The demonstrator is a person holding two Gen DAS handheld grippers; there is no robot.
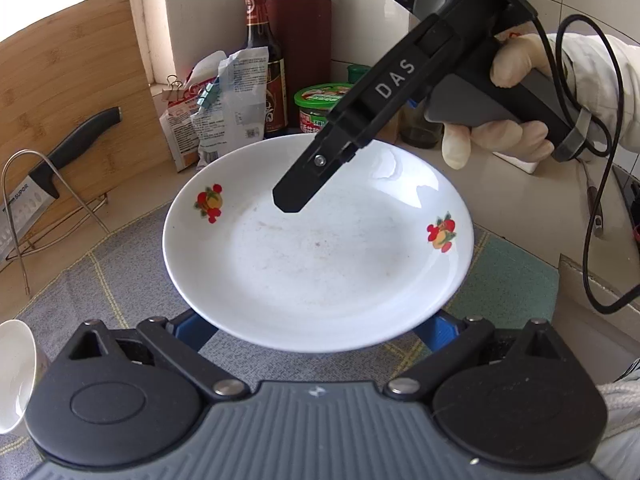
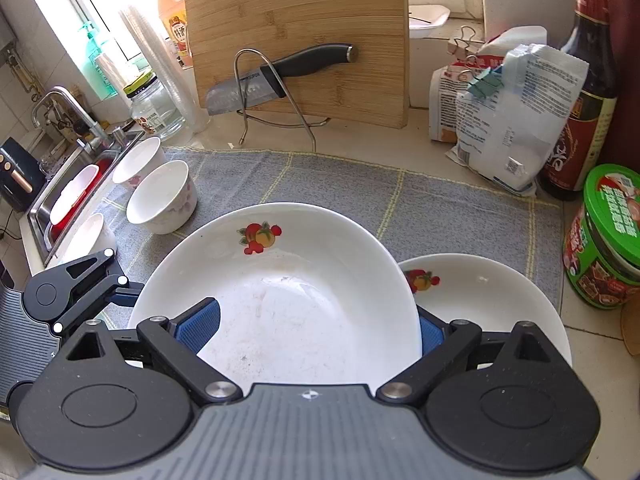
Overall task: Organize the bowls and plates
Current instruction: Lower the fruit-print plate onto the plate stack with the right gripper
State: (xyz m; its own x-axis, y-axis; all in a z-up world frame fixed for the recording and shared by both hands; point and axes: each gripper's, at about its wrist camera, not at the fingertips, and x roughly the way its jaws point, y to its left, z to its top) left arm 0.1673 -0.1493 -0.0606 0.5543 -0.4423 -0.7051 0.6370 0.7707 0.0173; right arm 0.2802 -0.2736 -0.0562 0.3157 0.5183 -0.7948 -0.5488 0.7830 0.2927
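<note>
A white plate with fruit prints [image 1: 316,248] hangs above the grey mat, and its near rim covers my left gripper's [image 1: 316,332] blue pads. My right gripper [image 1: 286,200] reaches over the plate from the far right. In the right wrist view the same plate [image 2: 288,300] sits between my right gripper's [image 2: 316,328] wide-open blue pads [image 2: 198,328], tilted above a second fruit-print plate [image 2: 488,300] on the mat. The left gripper [image 2: 76,292] shows at the plate's left edge. Several white bowls [image 2: 162,196] stand at the mat's left.
A cutting board [image 2: 296,36] and a knife [image 2: 280,72] on a wire rack stand behind the mat [image 2: 440,208]. Bags [image 2: 512,120], a sauce bottle [image 2: 588,92] and a green-lidded tub [image 2: 608,236] stand at right. The sink [image 2: 68,184] is at left.
</note>
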